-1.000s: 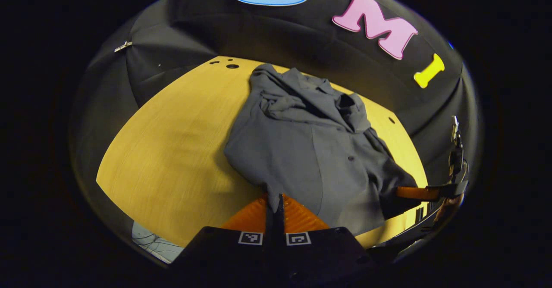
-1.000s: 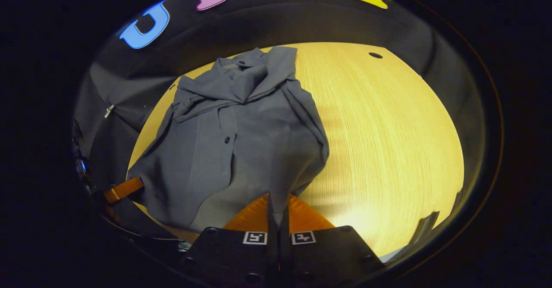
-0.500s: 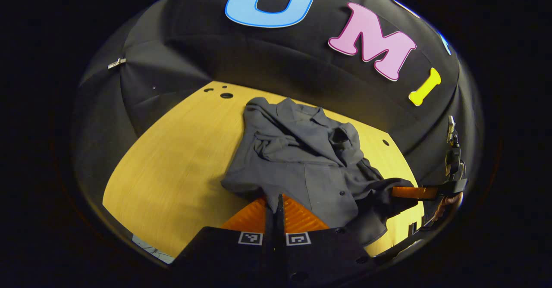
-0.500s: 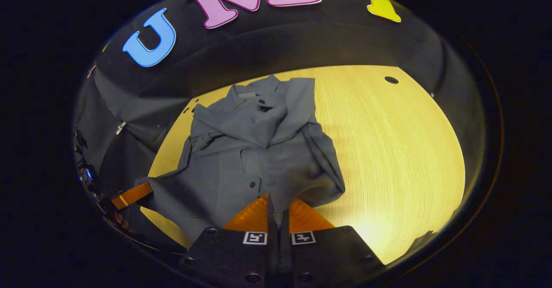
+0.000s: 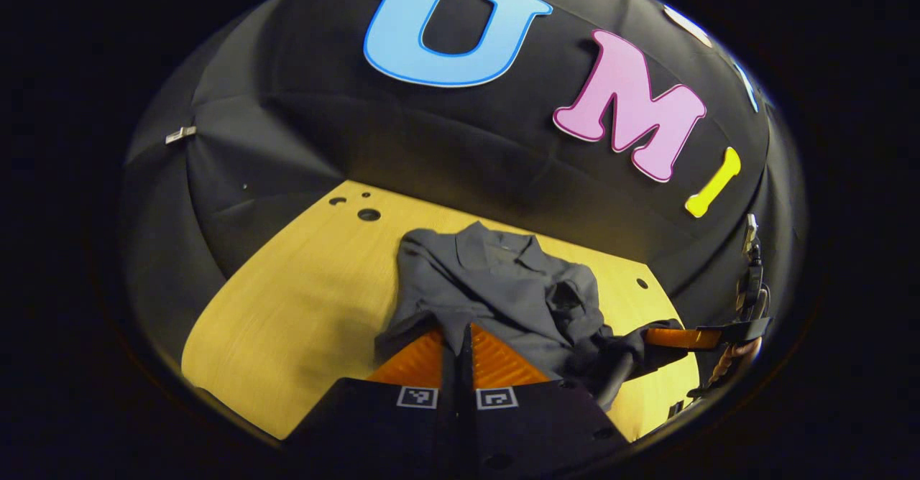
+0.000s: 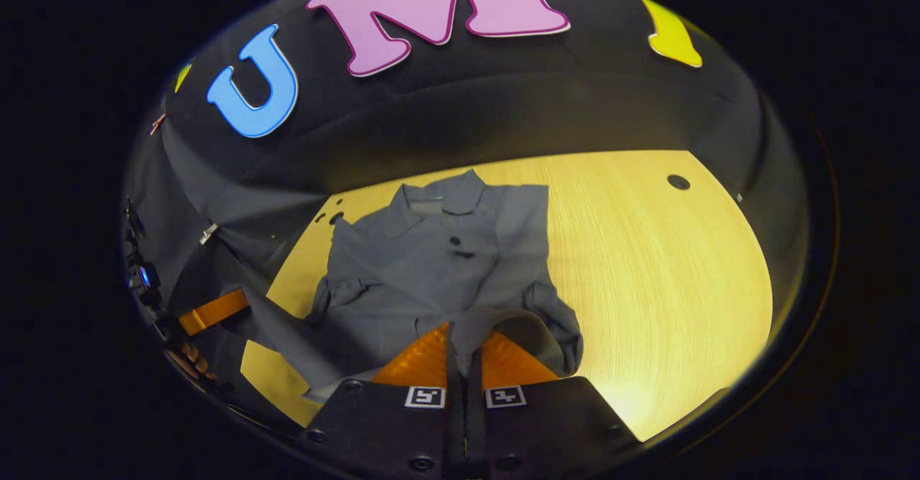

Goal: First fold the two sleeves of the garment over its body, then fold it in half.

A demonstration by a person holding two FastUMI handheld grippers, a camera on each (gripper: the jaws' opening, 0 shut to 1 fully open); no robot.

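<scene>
A grey button-up shirt (image 5: 503,293) lies on the yellow wooden table (image 5: 302,300), collar toward the back wall, both sleeves folded over its body. My left gripper (image 5: 460,336) is shut on the shirt's lower hem at one corner. My right gripper (image 6: 460,336) is shut on the other hem corner. Both corners are lifted off the table and carried over the shirt (image 6: 445,264) toward the collar. In the left gripper view the right gripper (image 5: 683,338) shows at the right, with dark cloth hanging from it. In the right gripper view the left gripper (image 6: 212,311) shows at the left.
Bare table (image 6: 647,264) spreads to the right of the shirt in the right gripper view and to its left in the left gripper view. Small round holes (image 5: 368,214) sit near the table's far edge. The black cloth wall (image 5: 445,142) rises just behind the collar.
Both grippers have carried the hem upward and forward toward the collar. The shirt's lower half has risen off the table and the visible body has shortened.
</scene>
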